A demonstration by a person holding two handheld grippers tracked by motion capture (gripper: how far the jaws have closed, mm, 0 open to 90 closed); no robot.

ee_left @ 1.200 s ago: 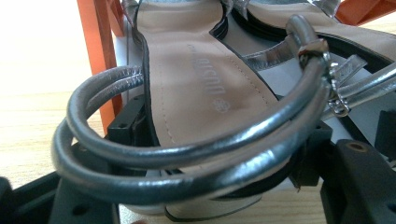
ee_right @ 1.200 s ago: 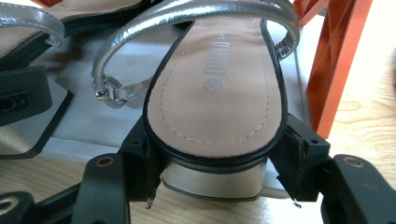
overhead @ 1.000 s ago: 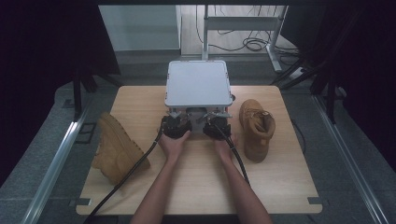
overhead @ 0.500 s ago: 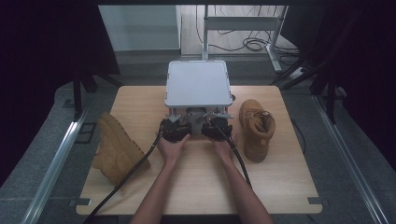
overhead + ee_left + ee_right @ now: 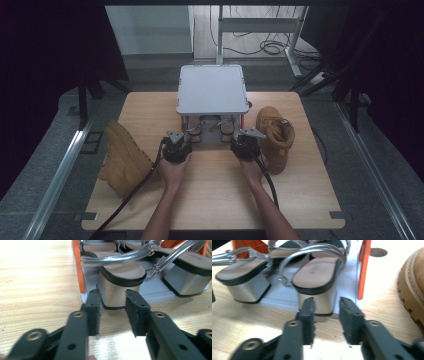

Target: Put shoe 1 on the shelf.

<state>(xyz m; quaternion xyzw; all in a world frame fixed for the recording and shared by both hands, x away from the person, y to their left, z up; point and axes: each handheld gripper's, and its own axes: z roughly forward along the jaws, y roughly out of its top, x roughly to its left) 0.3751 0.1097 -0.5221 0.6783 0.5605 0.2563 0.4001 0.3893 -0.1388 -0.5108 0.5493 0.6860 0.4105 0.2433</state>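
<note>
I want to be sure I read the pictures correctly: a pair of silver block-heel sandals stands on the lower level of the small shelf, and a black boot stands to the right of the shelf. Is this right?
Not quite: the boot is tan, not black, as the high view shows. The rest holds: the silver sandals stand on the lower level of the shelf, and the boot is to its right.
</note>
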